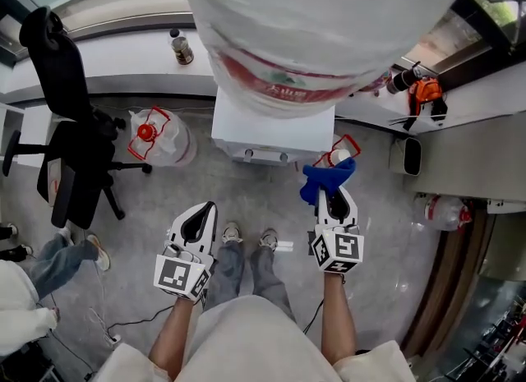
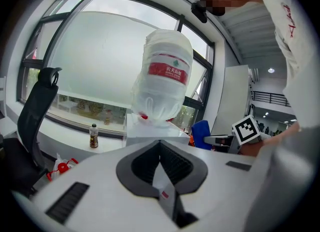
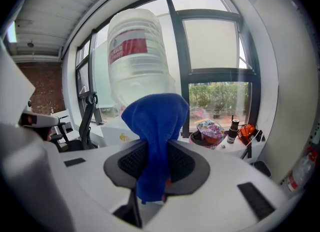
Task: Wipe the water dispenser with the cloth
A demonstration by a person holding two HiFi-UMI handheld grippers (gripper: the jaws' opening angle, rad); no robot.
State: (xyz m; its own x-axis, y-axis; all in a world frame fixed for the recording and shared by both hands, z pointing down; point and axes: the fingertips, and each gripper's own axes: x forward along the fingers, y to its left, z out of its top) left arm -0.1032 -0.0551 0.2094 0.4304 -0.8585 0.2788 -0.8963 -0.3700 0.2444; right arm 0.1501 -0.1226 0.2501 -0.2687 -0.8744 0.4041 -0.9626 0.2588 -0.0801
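The white water dispenser [image 1: 271,130] stands ahead of me with a big clear bottle [image 1: 316,19] on top, wrapped in plastic and carrying a red label. The bottle also fills the left gripper view [image 2: 164,76] and the right gripper view [image 3: 136,56]. My right gripper [image 1: 333,200] is shut on a blue cloth [image 1: 326,177], which bunches up above the jaws [image 3: 155,126], just in front of the dispenser's right corner. My left gripper [image 1: 197,223] hangs lower left, shut with nothing in it [image 2: 161,173].
A black office chair [image 1: 70,126] stands at left. A water jug with a red cap [image 1: 156,135] lies on the floor beside the dispenser. A small bottle [image 1: 181,48] sits on the window ledge. Orange tools [image 1: 426,93] lie at right. Another person's legs [image 1: 49,261] show lower left.
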